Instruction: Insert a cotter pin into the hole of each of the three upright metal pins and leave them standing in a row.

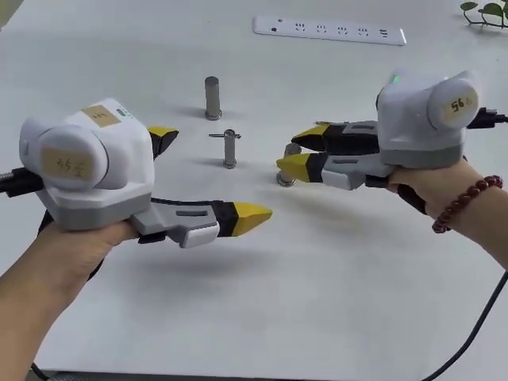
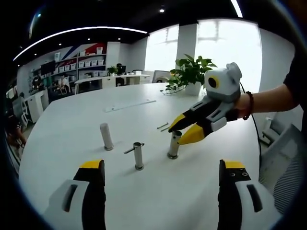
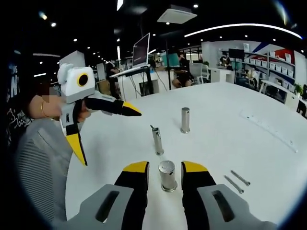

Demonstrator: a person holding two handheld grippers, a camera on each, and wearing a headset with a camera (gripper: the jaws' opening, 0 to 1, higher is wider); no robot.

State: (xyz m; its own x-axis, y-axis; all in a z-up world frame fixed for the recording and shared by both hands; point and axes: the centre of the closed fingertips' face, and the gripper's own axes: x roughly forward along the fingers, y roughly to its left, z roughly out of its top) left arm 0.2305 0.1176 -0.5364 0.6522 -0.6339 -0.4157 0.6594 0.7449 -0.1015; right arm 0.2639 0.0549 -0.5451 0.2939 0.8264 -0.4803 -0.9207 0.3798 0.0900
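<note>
3 pins [image 1: 229, 149], white office table [image 1: 317, 302]

Three metal pins [image 1: 230, 149] in diagonal row on table [image 1: 317, 278]; power strip [image 1: 329, 30] behind.

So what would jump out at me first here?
Two yellow-tipped tools held over the white table: the left hand-held gripper gapes wide open, the right hand-held gripper has its jaws either side of one upright metal pin. Of the three pins in a row, the middle pin alone carries a cotter pin.
</note>
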